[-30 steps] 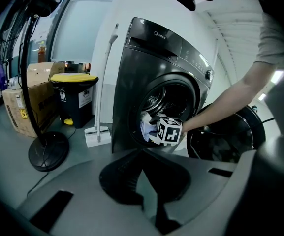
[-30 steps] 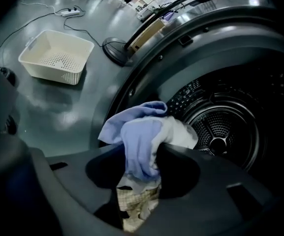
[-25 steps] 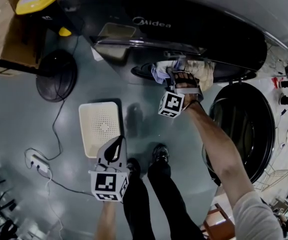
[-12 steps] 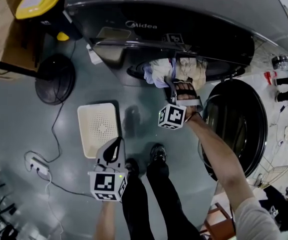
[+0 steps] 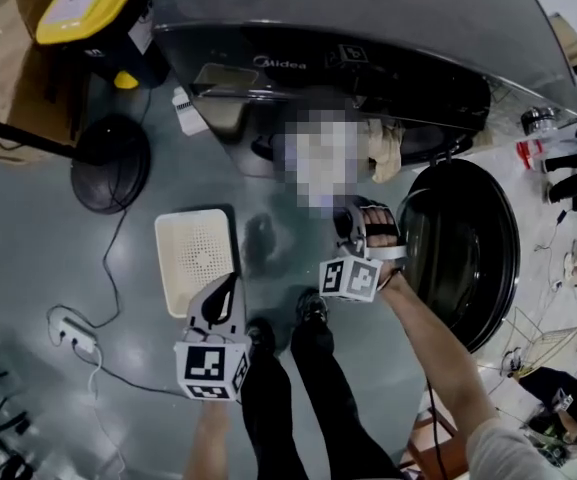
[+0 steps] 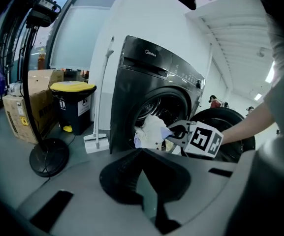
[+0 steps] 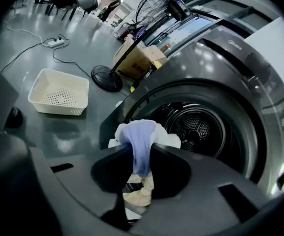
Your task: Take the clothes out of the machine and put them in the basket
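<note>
The dark grey washing machine has its round door swung open at the right. My right gripper is shut on a lavender and white bundle of clothes, held just outside the drum. In the left gripper view the same bundle hangs in front of the opening. A cream cloth hangs from the drum's rim. The cream basket lies on the floor to the left. My left gripper hovers by the basket's near edge, shut on nothing.
A fan's round base and a yellow-lidded bin stand left of the machine, with a cardboard box behind. A power strip and its cable lie on the floor at the left. The person's shoes are below the drum.
The right gripper has drawn back from the drum opening toward the person, pulling the bundle of clothes out with it. The left gripper has hardly moved.
</note>
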The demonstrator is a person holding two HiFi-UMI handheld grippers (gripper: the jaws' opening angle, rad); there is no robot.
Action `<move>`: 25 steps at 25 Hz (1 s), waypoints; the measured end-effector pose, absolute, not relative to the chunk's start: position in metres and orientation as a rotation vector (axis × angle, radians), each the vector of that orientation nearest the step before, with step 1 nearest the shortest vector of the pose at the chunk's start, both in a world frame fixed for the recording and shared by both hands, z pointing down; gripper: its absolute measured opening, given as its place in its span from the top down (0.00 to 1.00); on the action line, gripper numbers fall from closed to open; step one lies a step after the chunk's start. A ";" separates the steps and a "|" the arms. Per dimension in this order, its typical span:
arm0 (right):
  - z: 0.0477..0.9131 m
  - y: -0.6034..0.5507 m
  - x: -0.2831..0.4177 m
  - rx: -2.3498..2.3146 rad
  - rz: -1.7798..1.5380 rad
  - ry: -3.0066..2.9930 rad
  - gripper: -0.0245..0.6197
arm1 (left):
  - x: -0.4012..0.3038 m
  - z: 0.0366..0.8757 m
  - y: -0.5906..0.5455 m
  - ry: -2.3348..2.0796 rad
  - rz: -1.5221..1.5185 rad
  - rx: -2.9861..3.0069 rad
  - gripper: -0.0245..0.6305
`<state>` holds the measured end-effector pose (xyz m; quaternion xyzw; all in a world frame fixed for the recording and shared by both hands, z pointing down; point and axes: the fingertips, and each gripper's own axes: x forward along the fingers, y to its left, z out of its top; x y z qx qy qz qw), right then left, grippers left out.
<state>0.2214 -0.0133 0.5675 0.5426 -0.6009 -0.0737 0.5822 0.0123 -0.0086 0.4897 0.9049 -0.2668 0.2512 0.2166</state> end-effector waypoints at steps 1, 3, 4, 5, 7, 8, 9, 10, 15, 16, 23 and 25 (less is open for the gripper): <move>0.560 -0.010 0.219 1.282 -0.176 -1.406 0.82 | 0.012 0.488 -0.008 -0.741 0.695 2.504 0.93; 0.542 -0.006 0.215 1.322 -0.184 -1.413 0.82 | 0.010 0.486 -0.007 -0.748 0.690 2.497 0.93; 0.533 -0.004 0.213 1.341 -0.189 -1.418 0.82 | 0.010 0.484 -0.006 -0.752 0.686 2.494 0.93; 0.524 -0.001 0.210 1.355 -0.197 -1.425 0.82 | 0.009 0.482 -0.005 -0.755 0.681 2.492 0.93; 0.505 0.004 0.204 1.375 -0.215 -1.435 0.82 | 0.008 0.479 -0.003 -0.761 0.668 2.491 0.93; 0.496 0.006 0.202 1.387 -0.220 -1.439 0.82 | 0.007 0.477 -0.003 -0.763 0.662 2.492 0.93; 0.488 0.008 0.199 1.402 -0.220 -1.441 0.82 | 0.006 0.476 -0.004 -0.766 0.659 2.494 0.93; 0.480 0.011 0.196 1.422 -0.215 -1.444 0.82 | 0.005 0.475 -0.004 -0.770 0.658 2.496 0.93; 0.441 0.028 0.181 1.536 -0.177 -1.463 0.83 | -0.001 0.468 -0.006 -0.794 0.652 2.490 0.93; 0.433 0.031 0.178 1.554 -0.176 -1.467 0.83 | -0.002 0.466 -0.007 -0.799 0.652 2.488 0.93; 0.378 0.044 0.160 1.630 -0.193 -1.498 0.83 | -0.005 0.446 -0.015 -0.815 0.617 2.496 0.93; 0.364 0.045 0.154 1.636 -0.205 -1.516 0.83 | -0.007 0.439 -0.018 -0.828 0.599 2.505 0.93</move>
